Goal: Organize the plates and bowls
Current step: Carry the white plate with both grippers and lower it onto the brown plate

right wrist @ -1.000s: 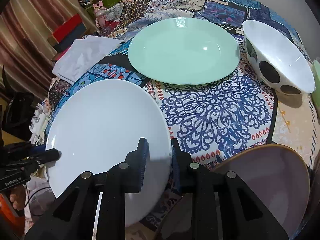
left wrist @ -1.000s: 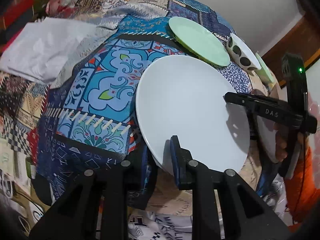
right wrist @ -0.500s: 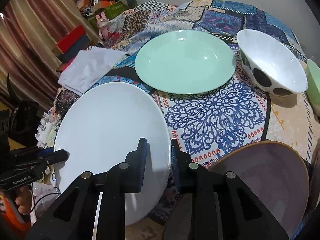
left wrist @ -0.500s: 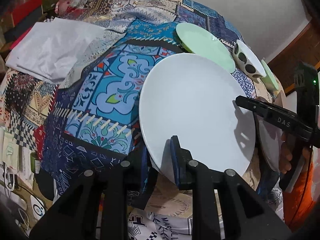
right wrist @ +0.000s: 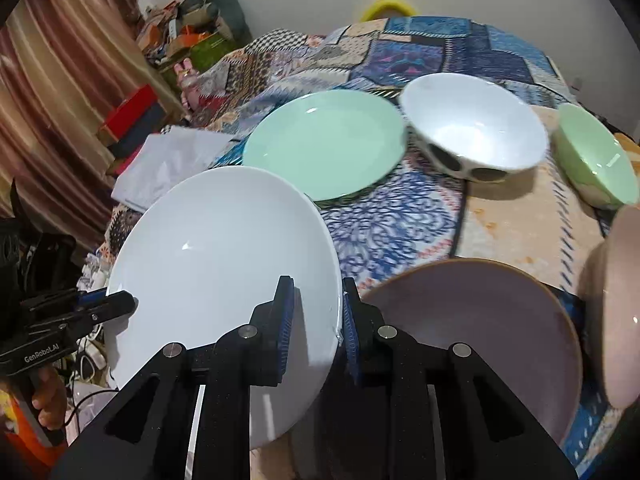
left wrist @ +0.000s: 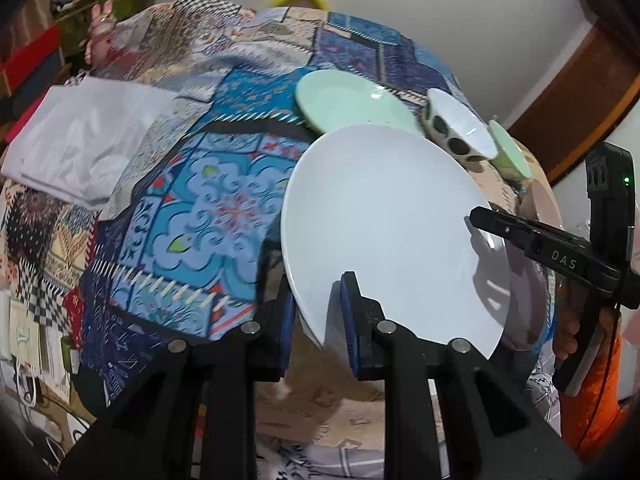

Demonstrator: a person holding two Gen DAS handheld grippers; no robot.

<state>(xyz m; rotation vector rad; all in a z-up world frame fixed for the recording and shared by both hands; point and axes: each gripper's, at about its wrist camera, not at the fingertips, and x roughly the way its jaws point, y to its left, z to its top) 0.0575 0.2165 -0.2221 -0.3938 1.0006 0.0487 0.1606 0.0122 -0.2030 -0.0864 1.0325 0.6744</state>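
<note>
Both grippers hold one large white plate (left wrist: 384, 216), lifted and tilted above the patterned cloth. My left gripper (left wrist: 318, 320) is shut on its near rim. My right gripper (right wrist: 316, 320) is shut on the opposite rim of the white plate (right wrist: 216, 256), and it shows at the right of the left wrist view (left wrist: 480, 216). A mint green plate (right wrist: 324, 148) lies beyond. A white bowl with dark spots (right wrist: 472, 136) and a small green bowl (right wrist: 592, 160) stand to its right. A mauve plate (right wrist: 472, 320) lies under my right gripper.
A pinkish bowl (right wrist: 616, 304) sits at the right edge. Folded white cloth (left wrist: 80, 140) lies at the left of the bed. Boxes and clutter (right wrist: 132, 116) stand along the curtain side. A wall is behind.
Both grippers have raised the white plate off the cloth and carried it toward the green plate; the far bowls now show more fully.
</note>
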